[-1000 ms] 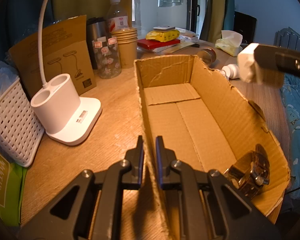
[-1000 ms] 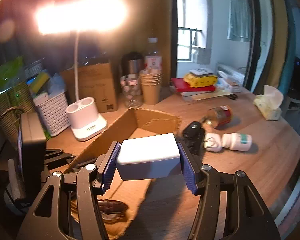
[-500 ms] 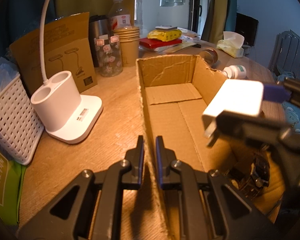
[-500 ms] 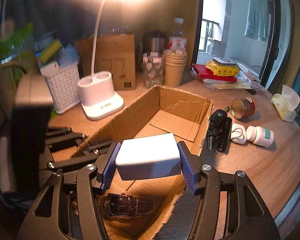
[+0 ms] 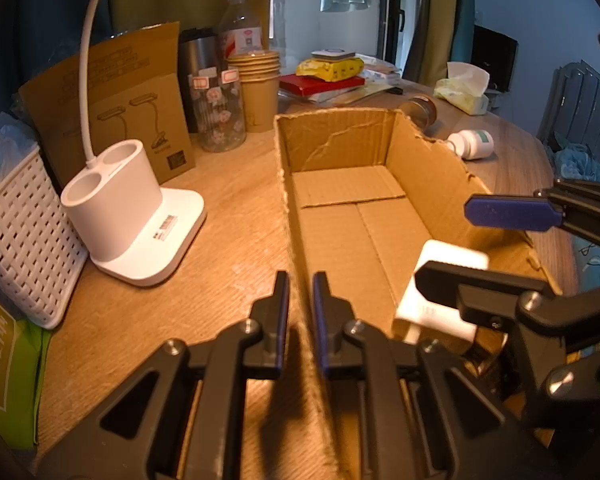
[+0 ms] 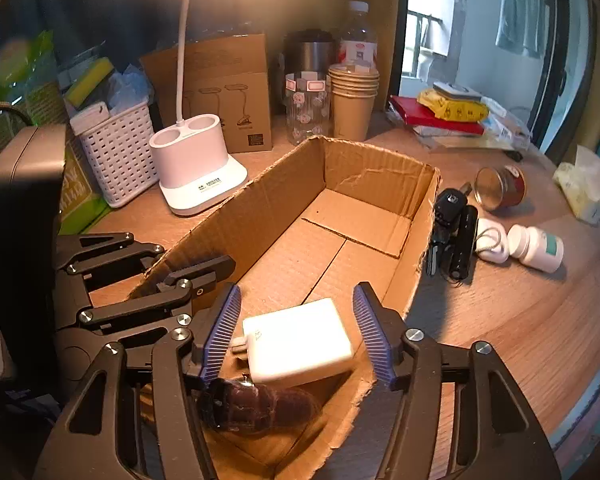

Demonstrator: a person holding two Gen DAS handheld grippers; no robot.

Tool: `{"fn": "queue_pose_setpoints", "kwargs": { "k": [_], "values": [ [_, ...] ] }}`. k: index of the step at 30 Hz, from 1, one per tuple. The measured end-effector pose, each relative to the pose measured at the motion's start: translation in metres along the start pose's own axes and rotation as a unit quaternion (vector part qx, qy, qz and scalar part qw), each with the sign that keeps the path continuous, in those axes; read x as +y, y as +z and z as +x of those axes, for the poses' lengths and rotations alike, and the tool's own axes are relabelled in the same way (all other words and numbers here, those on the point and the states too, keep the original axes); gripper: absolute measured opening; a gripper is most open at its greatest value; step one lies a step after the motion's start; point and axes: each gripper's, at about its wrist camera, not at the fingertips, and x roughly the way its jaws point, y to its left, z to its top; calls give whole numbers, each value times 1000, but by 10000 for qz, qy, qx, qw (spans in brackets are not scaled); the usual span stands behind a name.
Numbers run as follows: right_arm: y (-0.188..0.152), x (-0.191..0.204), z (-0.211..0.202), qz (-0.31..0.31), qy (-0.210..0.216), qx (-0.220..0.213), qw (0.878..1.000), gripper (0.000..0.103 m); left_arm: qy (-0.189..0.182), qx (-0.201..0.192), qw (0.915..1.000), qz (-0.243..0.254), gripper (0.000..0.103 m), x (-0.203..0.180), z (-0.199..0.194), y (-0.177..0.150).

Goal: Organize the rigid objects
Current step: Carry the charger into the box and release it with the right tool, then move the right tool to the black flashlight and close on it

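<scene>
My right gripper (image 6: 296, 334) has its jaws wide apart, and the white power adapter (image 6: 300, 342) lies between them on the floor of the cardboard box (image 6: 364, 168), touching neither pad as far as I can see, so I judge it is already placed. Just below the jaws, at the near end of the box, a dark wristwatch (image 6: 256, 404) rests against the adapter. My left gripper (image 5: 300, 312) holds the near wall of the box in narrow jaws, one pad on each side of the cardboard, which keeps the box steady. So two things are inside. To the right of my right jaws, on the counter (image 6: 520, 312), several things are not yet collected: a car key (image 6: 446, 210) and a black flashlight (image 6: 462, 248) touching each other just beside the box, then a small white round item (image 6: 490, 240), a white pill bottle (image 6: 538, 248) lying on its side, and a red tin can (image 6: 500, 186) further away. I judge the task is less than half done.
</scene>
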Motion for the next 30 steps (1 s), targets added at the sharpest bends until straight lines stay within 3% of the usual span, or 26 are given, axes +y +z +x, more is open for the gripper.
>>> {"fn": "queue_pose_setpoints", "kwargs": {
  "k": [19,30],
  "values": [
    [1,-48,-41,490,-316,-591,9965,63,5,-6,10000,2,13,-1,-1,-1],
    [-6,-85,-39,807,-631,-562,9931,63,0,-1,10000,-5,13,-2,-1,-1]
  ]
}}
